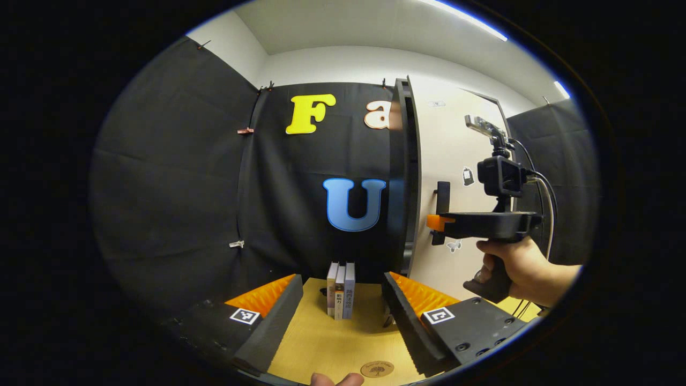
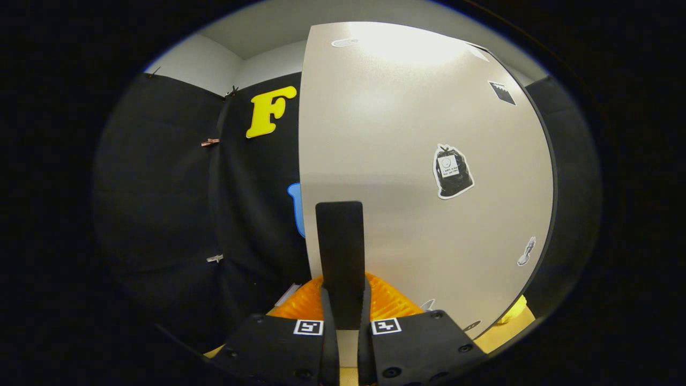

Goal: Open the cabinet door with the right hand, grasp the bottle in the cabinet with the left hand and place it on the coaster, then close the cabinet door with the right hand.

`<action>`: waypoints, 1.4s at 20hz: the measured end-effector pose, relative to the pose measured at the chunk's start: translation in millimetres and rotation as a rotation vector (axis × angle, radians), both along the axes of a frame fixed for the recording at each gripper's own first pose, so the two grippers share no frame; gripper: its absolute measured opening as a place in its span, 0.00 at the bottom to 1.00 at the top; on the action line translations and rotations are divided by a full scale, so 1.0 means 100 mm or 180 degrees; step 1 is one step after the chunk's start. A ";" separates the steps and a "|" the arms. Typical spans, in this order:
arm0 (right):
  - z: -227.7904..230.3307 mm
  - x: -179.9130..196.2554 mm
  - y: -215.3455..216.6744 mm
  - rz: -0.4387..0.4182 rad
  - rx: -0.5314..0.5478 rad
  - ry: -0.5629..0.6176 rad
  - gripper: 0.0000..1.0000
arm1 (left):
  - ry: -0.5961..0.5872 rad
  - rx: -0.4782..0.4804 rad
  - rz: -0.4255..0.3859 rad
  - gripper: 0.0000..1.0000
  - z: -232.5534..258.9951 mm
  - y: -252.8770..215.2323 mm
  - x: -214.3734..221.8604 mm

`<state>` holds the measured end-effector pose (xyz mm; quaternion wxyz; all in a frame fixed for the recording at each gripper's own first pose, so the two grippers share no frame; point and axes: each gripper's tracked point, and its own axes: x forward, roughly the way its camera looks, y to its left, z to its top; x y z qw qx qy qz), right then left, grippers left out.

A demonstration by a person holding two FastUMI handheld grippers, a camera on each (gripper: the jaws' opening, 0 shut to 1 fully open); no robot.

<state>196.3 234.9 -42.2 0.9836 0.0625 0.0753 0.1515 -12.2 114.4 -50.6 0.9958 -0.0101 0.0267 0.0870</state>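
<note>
The white cabinet door [image 2: 407, 139] fills most of the right gripper view, with a black upright handle [image 2: 340, 252] on it. My right gripper [image 2: 343, 294] is shut on that handle, both fingers pressing its sides. In the left gripper view the same door [image 1: 455, 155] stands to the right with its dark edge [image 1: 407, 177] facing me, and a hand holds the right gripper [image 1: 435, 222] against the handle [image 1: 442, 195]. The cabinet's inside is hidden. My left gripper [image 1: 343, 279] hovers open over the wooden table [image 1: 321, 343]. A round brown coaster [image 1: 377, 369] lies near the table's front edge.
Three upright books [image 1: 341, 289] stand at the back of the table, between my left fingers' tips. Black cloth walls close the left and back. Stickers dot the door [image 2: 453, 171]. A fingertip [image 1: 337, 379] shows at the bottom edge.
</note>
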 end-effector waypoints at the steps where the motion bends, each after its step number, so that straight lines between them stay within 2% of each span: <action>1: 0.03 -0.08 -0.01 0.0047 0.0006 -0.0008 0.18 | -0.0009 0.0008 -0.0012 0.95 0.01 -0.04 -0.01; 7: 0.06 -0.52 -0.25 0.0260 0.0047 0.0041 0.18 | -0.0040 0.0022 -0.0083 0.95 0.07 -0.30 -0.09; 15: 0.14 -1.02 -0.74 0.0290 0.0121 0.0029 0.17 | -0.0107 0.0082 -0.0208 0.95 0.16 -0.63 -0.18; 19: 0.16 -1.25 -1.06 0.0192 0.0095 0.0024 0.17 | -0.0102 0.0056 -0.0314 0.94 0.15 -0.83 -0.15; 28: 0.19 -1.54 -1.77 -0.0258 -0.0040 -0.0047 0.17 | -0.0179 0.0025 -0.0559 0.95 0.21 -1.28 -0.02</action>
